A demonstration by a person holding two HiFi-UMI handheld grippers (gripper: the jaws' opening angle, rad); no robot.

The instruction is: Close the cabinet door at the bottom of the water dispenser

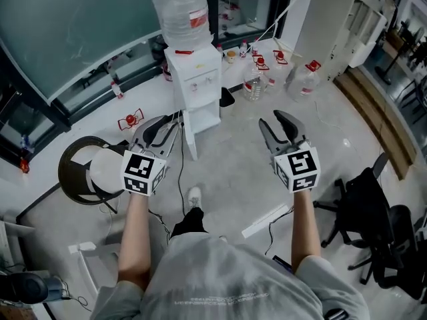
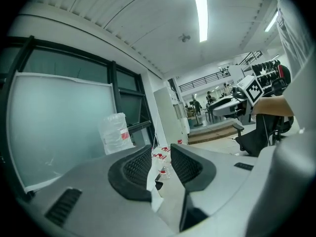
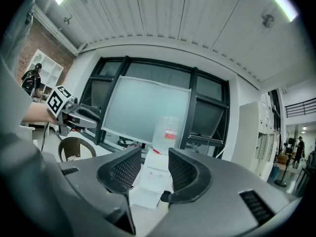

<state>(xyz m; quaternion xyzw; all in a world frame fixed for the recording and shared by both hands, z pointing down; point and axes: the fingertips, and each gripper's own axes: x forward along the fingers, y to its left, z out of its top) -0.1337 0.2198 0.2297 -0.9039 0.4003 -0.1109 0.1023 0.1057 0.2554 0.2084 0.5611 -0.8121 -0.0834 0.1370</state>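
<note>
Floor layout.
Water dispenser [image 1: 195, 79] ahead, between my left gripper [image 1: 167, 122] and right gripper [image 1: 273, 120]; bottles [image 1: 253, 85] right of it; round chair [image 1: 77, 172] at my left.

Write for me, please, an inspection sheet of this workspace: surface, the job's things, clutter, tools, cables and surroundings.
Surface: pale floor; the person stands on it.
Job's things: white water dispenser with a large bottle on top; its bottom cabinet door stands open, swung toward the person.
Clutter: plastic bottles on the floor to the right of the dispenser; a white strip near the person's feet.
Grippers: left tool and right tool are both open, nothing between the jaws; neither touches the door.
Cables: thin dark cable near the open door.
Surroundings: round chair at left, black office chair at right, glass wall behind.
</note>
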